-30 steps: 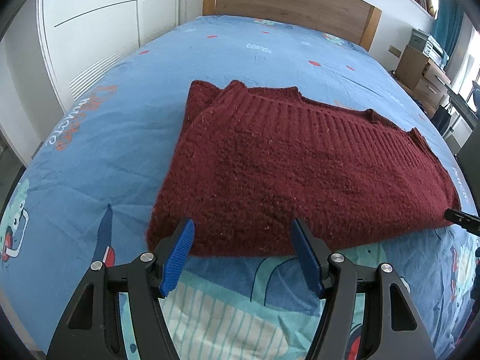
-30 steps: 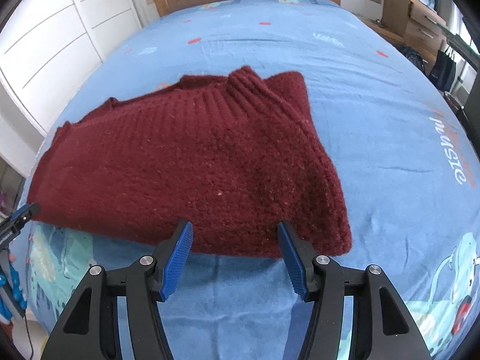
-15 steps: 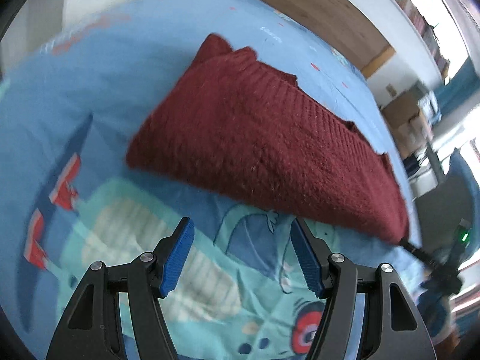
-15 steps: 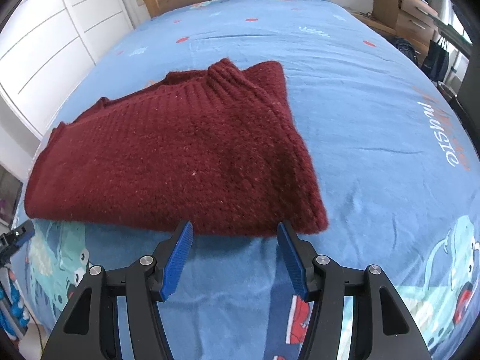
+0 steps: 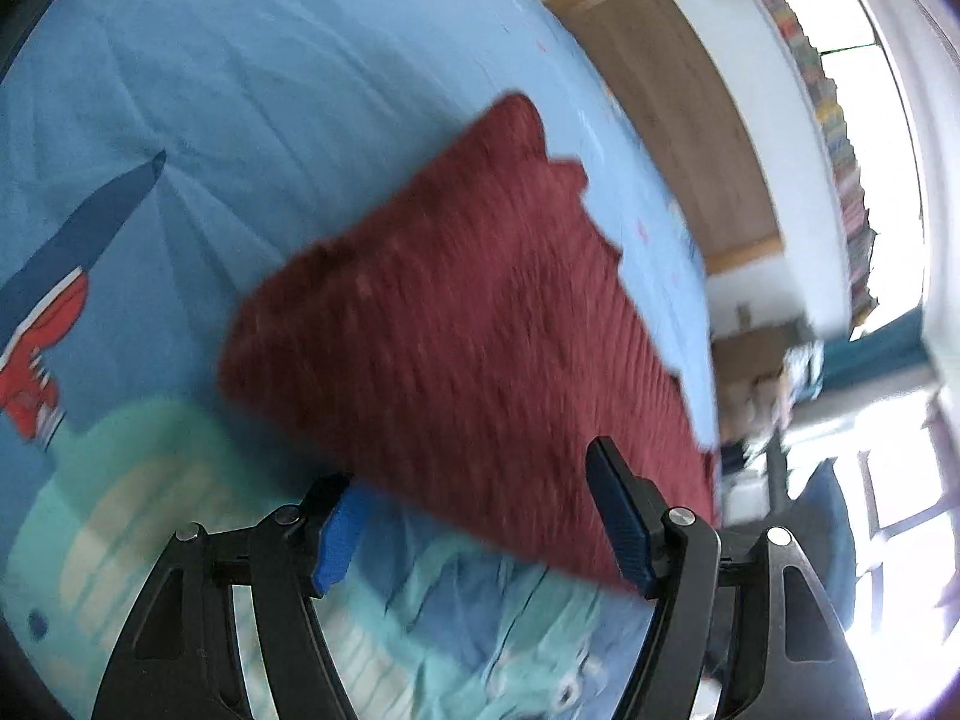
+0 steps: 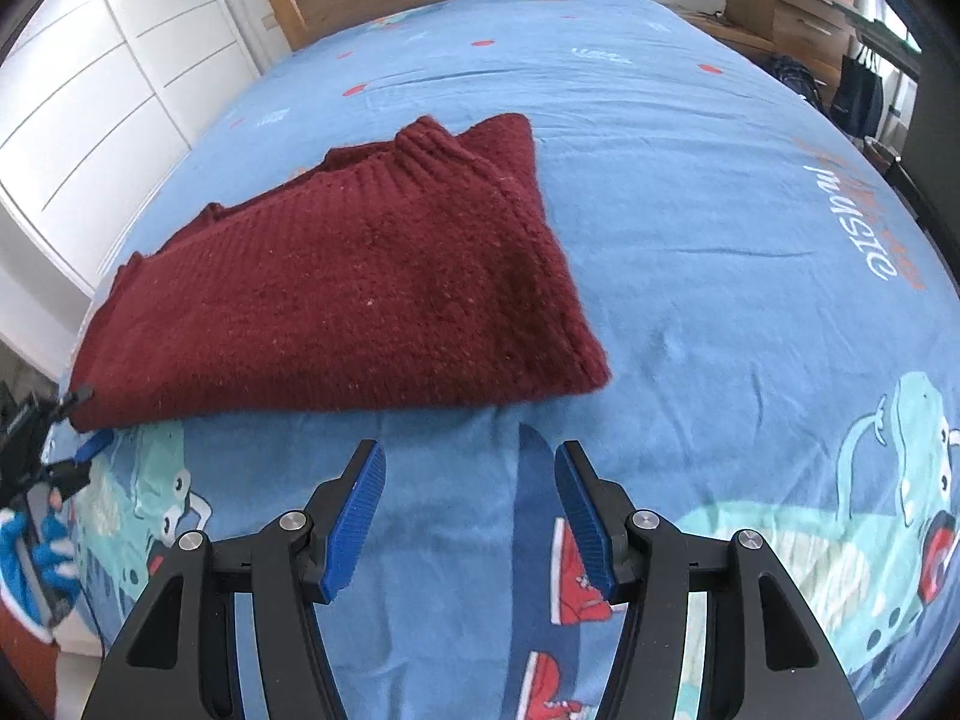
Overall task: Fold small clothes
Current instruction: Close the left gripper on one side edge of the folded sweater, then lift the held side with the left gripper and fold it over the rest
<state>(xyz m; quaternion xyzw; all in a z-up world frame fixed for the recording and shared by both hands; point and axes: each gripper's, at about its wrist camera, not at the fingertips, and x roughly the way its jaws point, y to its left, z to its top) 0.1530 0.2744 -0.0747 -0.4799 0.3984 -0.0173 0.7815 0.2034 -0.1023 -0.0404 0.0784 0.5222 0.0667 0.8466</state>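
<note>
The dark red knitted sweater (image 6: 336,294) lies on the bed (image 6: 720,192) already doubled into a compact wedge, its ribbed collar and one layer showing at the far end and its thick folded edge facing the cameras; judging by that shape, the main folds look done, and what may remain is one more fold across to make it smaller, or a tidy-up of the edges (the layers underneath cannot be seen, so how neat they are is unclear). The right tool (image 6: 471,510) hovers just short of the sweater's near right corner, level and pointing straight up the bed, its blue-padded fingers spread wide with only the printed bedsheet between them; it holds nothing. The left tool (image 5: 480,525) is rolled well over to one side, so its view of the room is steeply tilted and blurred; it sits close to the sweater's near edge at the left end, fingers likewise wide apart and empty, the knit showing beyond them without being pinched.
</note>
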